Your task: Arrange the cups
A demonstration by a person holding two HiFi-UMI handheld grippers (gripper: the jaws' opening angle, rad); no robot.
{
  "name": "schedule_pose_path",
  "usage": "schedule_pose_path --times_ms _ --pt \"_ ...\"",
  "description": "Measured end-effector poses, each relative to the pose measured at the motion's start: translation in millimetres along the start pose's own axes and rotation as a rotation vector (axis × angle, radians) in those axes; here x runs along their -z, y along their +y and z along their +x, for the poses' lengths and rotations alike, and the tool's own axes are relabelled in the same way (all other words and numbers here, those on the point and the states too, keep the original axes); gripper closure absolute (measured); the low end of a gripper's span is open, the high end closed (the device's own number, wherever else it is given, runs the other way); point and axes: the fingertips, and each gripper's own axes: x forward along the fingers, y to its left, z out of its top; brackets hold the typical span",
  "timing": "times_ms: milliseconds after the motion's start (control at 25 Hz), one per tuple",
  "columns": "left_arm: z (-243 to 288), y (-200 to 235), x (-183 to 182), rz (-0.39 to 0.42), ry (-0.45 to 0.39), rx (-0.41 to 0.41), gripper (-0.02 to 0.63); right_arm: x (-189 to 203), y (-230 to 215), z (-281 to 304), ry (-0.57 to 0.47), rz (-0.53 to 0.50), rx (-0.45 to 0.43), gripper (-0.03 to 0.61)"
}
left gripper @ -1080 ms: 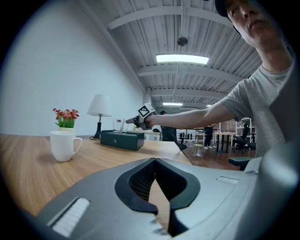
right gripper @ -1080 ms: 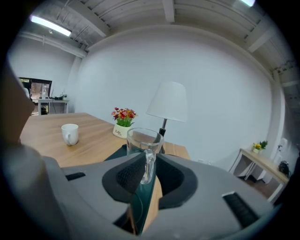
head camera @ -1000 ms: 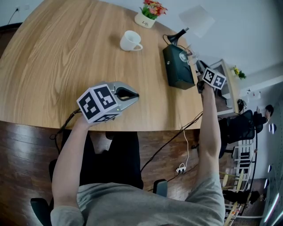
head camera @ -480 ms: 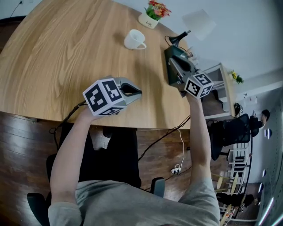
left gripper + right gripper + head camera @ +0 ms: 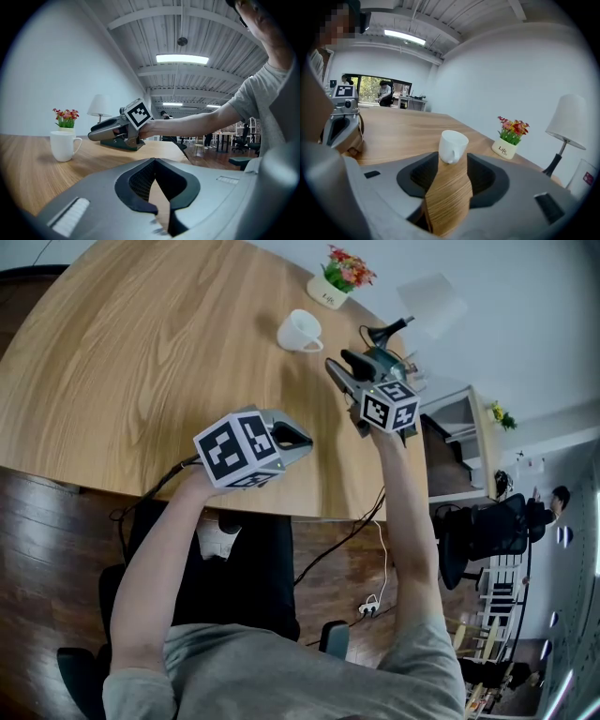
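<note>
Right gripper (image 5: 339,362), jaws just opening and empty, near the empty upright cup (image 5: 300,330). Flowers (image 5: 350,266) fill the pot (image 5: 328,295) beyond the cup; left gripper (image 5: 306,440) clenched, holding nothing.

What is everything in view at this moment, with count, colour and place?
table: one, light wood, under everything
cup: one, white, upright, far side of the table
flower pot: one, white, red and yellow flowers, beyond the cup
lamp: one, white shade, dark stem, far right
box: one, dark green, behind the right gripper
people: at least two, distant, by the window
left gripper: one, grey, jaws shut, empty, near edge
right gripper: one, grey, jaws just opened, nothing between, aimed at the cup
</note>
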Motion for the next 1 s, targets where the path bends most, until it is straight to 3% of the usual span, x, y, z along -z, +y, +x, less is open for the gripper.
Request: schedule_pose_path --times_ms 400,680,1000 --pt "0 0 1 0.002 0.001 0.0 0.604 11 -9 57 0.05 0.004 -0.019 0.397" --pt "0 0 1 0.001 0.003 0.002 0.604 10 -6 68 0.038 0.01 -0.036 0.512" --pt "-1 0 1 0.002 0.002 0.001 0.604 5 6 52 -0.011 0.071 -0.054 0.518"
